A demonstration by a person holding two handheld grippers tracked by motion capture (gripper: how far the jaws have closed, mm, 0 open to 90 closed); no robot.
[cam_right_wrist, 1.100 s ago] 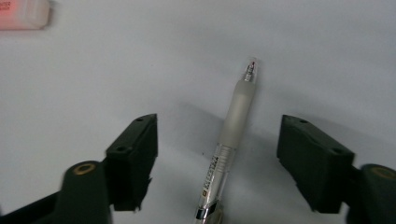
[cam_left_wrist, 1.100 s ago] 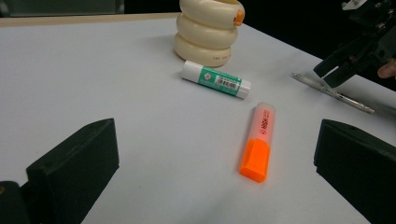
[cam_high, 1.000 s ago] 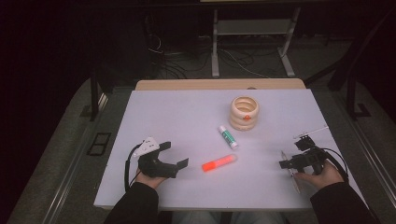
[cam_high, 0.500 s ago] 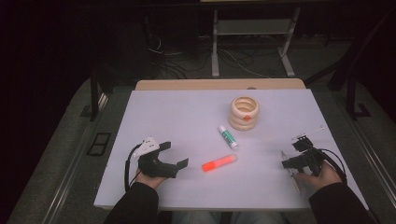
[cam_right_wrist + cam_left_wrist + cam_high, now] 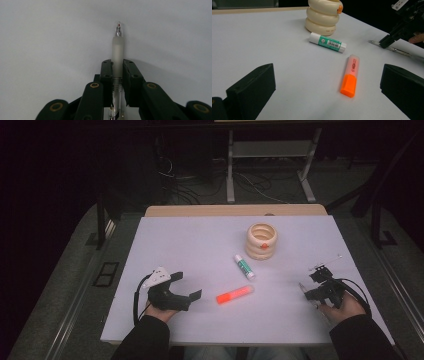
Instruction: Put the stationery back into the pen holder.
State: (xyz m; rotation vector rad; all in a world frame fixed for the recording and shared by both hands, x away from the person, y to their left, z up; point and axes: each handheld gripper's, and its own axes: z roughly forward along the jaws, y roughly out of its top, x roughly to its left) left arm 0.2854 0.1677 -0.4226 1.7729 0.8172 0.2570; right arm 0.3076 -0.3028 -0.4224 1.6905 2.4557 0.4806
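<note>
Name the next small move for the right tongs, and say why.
Probably lift the pen a little off the table. The right tongs have just been closing and their pads now press the pen's barrel, its tip pointing ahead. It still seems to lie on the white surface, so a small raise would test the grip.

Over on the far right, the right gripper point(image 5: 311, 292) has drawn its jaws together. A second ago they stood well apart above the tabletop point(image 5: 200, 250); half a second ago they were already narrower; they have just been closing. In the right gripper view the two black pads sit tight against either side of a clear pen point(image 5: 117, 50), whose frosted grip and tip stick out past them. The hand holding that gripper has not shifted.
</note>
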